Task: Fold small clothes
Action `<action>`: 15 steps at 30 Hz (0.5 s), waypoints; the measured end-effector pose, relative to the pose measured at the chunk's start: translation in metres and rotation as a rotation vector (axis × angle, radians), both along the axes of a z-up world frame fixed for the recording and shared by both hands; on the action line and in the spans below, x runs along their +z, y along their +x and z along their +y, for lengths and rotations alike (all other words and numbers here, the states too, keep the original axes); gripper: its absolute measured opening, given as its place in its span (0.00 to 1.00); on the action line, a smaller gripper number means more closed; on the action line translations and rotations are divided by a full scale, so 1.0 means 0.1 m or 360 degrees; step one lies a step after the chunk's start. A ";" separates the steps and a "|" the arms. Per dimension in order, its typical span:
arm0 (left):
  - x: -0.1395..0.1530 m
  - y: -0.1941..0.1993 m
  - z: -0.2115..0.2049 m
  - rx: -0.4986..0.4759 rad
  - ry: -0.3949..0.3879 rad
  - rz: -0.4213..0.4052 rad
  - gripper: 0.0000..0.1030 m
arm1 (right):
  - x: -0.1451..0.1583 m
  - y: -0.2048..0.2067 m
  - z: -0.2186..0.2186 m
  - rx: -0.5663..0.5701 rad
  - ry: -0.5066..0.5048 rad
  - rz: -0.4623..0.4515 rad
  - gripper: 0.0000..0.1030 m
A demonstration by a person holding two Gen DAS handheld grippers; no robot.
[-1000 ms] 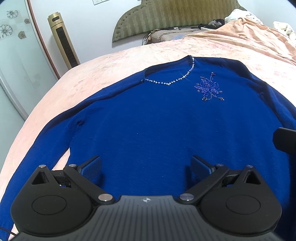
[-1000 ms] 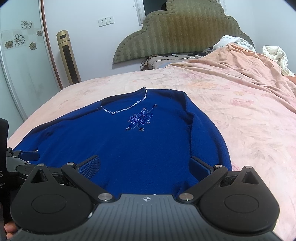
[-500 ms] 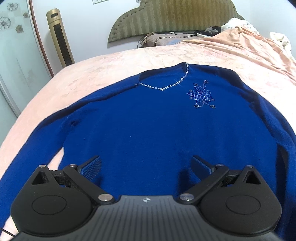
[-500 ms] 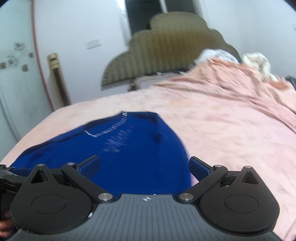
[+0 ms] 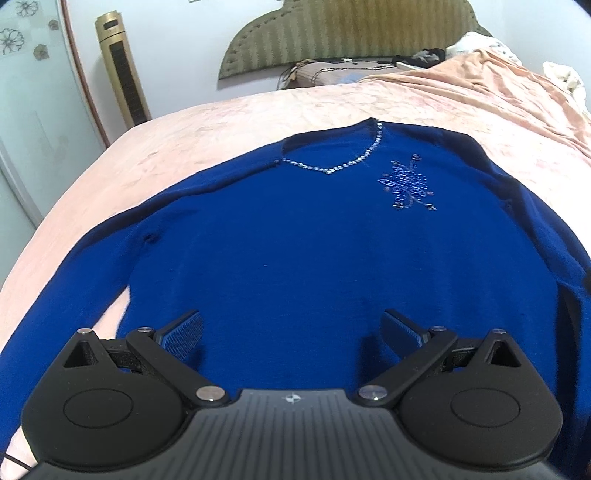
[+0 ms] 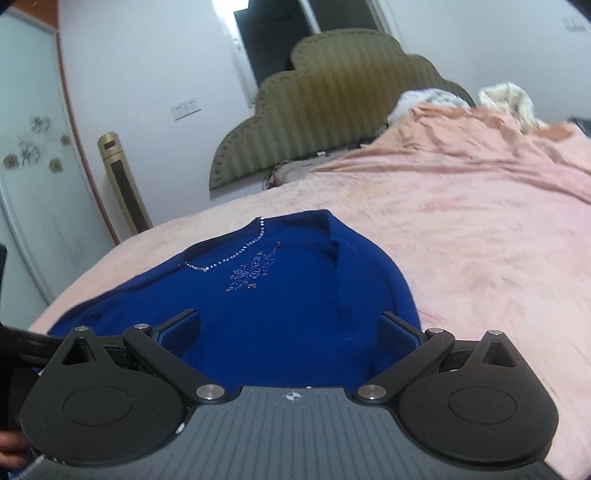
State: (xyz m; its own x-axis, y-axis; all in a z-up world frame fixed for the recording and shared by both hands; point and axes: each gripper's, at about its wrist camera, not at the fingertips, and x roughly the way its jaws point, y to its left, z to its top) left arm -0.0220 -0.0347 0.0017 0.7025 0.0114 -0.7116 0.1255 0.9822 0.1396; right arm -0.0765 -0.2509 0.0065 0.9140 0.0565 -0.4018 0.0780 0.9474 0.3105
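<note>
- A blue sweater (image 5: pixel 295 251) lies spread flat, front up, on a bed covered by a pink bedspread (image 5: pixel 207 125), with its neckline toward the olive headboard (image 5: pixel 332 33).
- The sweater's neckline carries a beaded trim (image 5: pixel 332 168), and a beaded flower motif (image 5: pixel 408 186) sits just beside it on the chest.
- One sleeve (image 5: pixel 74 280) runs out from the sweater's body toward the edge of the bed nearest the gold tower fan (image 5: pixel 122 70).
- The left gripper (image 5: pixel 291 332) hangs over the sweater's lower body — jaws spread wide, nothing between them.
- The right gripper (image 6: pixel 290 328) hangs over the sweater's hem at the side away from the fan, jaws likewise wide apart and holding nothing.
- Beyond the sweater, a pillow (image 5: pixel 325 72) rests against the headboard.
</note>
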 end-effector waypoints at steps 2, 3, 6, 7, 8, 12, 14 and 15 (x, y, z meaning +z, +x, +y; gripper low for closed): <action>0.00 0.00 0.04 0.0019 0.0005 -0.0008 1.00 | 0.00 -0.04 -0.09 -0.0048 0.0013 -0.0066 1.00; 0.00 0.01 0.06 0.0031 0.0000 -0.0006 1.00 | 0.00 -0.06 -0.13 -0.0076 -0.0011 -0.0089 1.00; -0.03 0.05 0.07 0.0042 -0.0042 0.0038 1.00 | -0.01 -0.05 -0.19 -0.0122 -0.0043 -0.0057 1.00; -0.03 0.05 0.06 0.0036 -0.0051 0.0050 1.00 | -0.04 -0.02 -0.21 -0.0092 0.0035 -0.0041 0.99; -0.04 0.05 0.04 0.0026 -0.0051 0.0056 1.00 | -0.06 0.00 -0.20 -0.0058 0.0104 -0.0024 0.99; -0.01 0.00 -0.01 -0.0009 0.0025 0.0011 1.00 | -0.13 0.09 -0.07 -0.0022 0.0058 0.0007 0.97; 0.00 0.01 0.01 0.0011 0.0052 -0.0014 1.00 | -0.08 0.06 -0.12 -0.0050 0.0000 -0.0024 0.96; 0.01 0.02 0.02 0.0018 0.0047 -0.0014 1.00 | -0.02 0.05 -0.21 -0.0068 -0.0003 -0.0041 0.95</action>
State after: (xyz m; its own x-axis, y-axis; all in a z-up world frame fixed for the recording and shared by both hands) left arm -0.0204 -0.0326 0.0024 0.7082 0.0406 -0.7048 0.1129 0.9790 0.1699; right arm -0.0718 -0.2720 0.0044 0.9257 0.0162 -0.3780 0.1106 0.9438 0.3114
